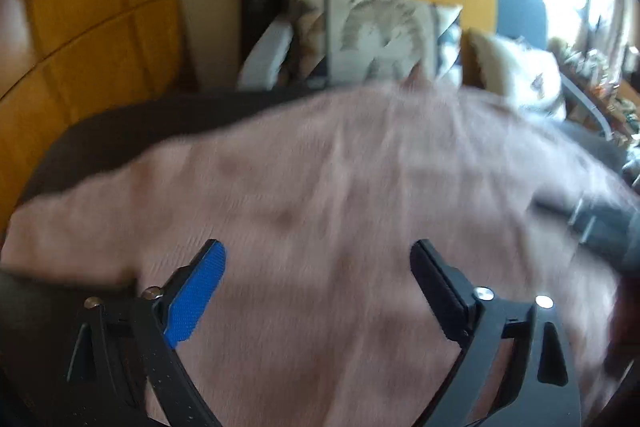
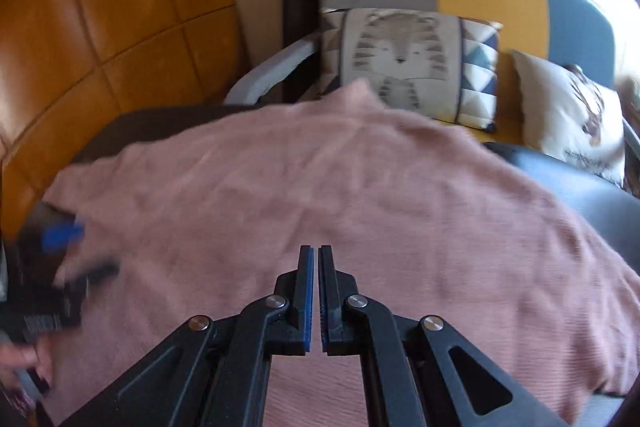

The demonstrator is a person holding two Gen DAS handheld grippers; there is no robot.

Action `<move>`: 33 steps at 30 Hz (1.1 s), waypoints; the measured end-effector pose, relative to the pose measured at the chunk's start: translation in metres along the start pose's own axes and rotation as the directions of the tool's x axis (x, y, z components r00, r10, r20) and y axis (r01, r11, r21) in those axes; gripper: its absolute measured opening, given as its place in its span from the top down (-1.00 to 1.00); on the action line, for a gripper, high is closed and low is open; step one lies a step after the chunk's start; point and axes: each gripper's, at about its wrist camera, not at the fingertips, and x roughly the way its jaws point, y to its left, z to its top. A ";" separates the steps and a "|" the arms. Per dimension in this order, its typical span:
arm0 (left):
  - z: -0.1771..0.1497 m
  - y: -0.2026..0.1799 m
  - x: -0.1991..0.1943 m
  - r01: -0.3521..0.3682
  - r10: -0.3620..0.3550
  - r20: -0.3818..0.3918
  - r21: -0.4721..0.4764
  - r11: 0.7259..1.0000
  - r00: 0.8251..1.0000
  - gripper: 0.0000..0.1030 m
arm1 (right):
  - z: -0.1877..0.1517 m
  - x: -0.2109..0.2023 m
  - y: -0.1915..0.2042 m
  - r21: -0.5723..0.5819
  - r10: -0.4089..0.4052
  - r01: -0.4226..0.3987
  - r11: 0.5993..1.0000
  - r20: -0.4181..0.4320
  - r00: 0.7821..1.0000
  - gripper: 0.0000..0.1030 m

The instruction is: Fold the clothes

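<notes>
Pink garment [image 2: 320, 195] lies spread over a dark table [image 2: 132, 125], far edge humped toward the tiger cushion [image 2: 404, 63]. Risk, as I judge it: nothing is gripped, so any sweep could drag or bunch the cloth; a blind pinch may catch only the top layer and skew the fold; the cloth near the table's edges could slide off. Left gripper [image 1: 318, 259] hangs over the near cloth, tilted down, jaws fairly wide, empty. Right gripper [image 2: 315, 255] also tilts down over the middle, jaws closed on nothing. Left view is blurred.
</notes>
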 end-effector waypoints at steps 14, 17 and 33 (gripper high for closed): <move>0.023 0.002 0.065 0.078 -0.084 -0.044 -0.120 0.990 0.995 0.91 | -0.023 0.024 0.014 -0.036 -0.147 0.147 0.988 0.004 0.989 1.00; 0.021 0.021 0.063 -0.001 -0.005 -0.048 -0.124 0.992 0.999 0.92 | -0.021 0.025 0.012 -0.025 -0.134 0.135 0.991 0.006 0.991 1.00; 0.061 -0.036 0.075 0.048 -0.048 -0.010 0.031 0.998 0.999 0.92 | -0.020 0.024 -0.002 0.014 -0.091 0.091 0.996 0.024 0.996 1.00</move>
